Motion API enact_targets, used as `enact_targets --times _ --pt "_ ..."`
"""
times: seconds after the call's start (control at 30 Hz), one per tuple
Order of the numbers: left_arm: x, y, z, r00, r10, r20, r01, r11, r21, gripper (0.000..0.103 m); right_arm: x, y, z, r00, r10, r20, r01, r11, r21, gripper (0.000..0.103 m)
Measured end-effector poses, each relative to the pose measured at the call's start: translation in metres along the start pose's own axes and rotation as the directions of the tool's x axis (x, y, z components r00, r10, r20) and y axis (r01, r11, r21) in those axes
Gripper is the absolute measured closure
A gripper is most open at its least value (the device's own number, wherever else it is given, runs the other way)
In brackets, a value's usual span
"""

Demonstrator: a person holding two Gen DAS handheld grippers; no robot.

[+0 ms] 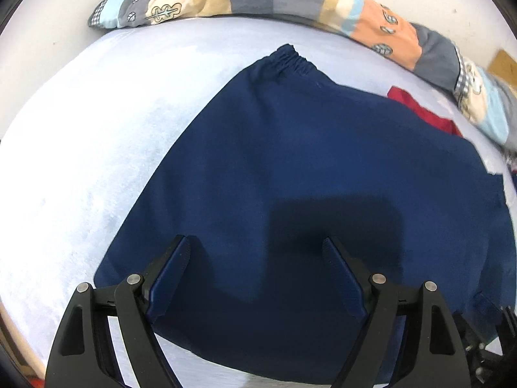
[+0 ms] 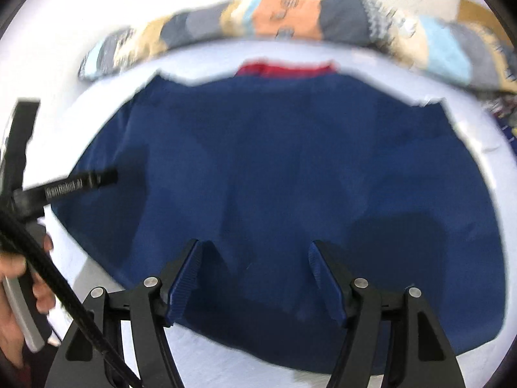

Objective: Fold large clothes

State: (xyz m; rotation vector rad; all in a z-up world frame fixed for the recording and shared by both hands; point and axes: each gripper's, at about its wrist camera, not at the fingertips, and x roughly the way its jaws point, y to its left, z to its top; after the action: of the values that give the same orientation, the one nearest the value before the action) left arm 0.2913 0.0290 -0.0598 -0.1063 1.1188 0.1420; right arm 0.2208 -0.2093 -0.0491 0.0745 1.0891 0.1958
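Both grippers' fingers gape, empty, above navy garment; gathered cuff apparently points away.

A large navy-blue garment lies spread flat on the white bed, its gathered elastic cuff pointing toward the far edge.

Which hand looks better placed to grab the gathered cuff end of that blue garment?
Probably the left. Its open left gripper hangs over the blue garment with the gathered cuff straight ahead; in the right wrist view the cuff isn't recognisable.
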Motion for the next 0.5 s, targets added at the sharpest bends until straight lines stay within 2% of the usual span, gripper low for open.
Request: enact_targets --times 0.1,0.3,0.4,0.5 --pt "-0.003 -0.005 -0.003 1.0 0.019 0.014 -0.02 1.0 0.024 0.02 -0.001 -0.002 0.0 1.0 -0.005 0.011 0.005 1.0 0.002 0.026" --pt "-0.011 -0.01 -0.003 0.999 -0.023 0.039 0.021 0.999 0.033 0.02 -0.021 -0.026 0.005 0.993 -0.06 0.1 0.051 0.994 0.095 0.026" --pt "-0.009 -0.018 -0.005 0.999 -0.021 0.032 0.019 0.997 0.07 0.02 -0.018 -0.042 0.004 0.995 -0.073 0.066 0.061 0.985 0.161 0.026" --pt "-0.002 -0.027 -0.009 1.0 -0.027 -0.006 0.028 0.994 0.105 0.02 -0.006 -0.053 0.002 0.998 -0.059 -0.002 0.058 0.977 0.205 0.026"
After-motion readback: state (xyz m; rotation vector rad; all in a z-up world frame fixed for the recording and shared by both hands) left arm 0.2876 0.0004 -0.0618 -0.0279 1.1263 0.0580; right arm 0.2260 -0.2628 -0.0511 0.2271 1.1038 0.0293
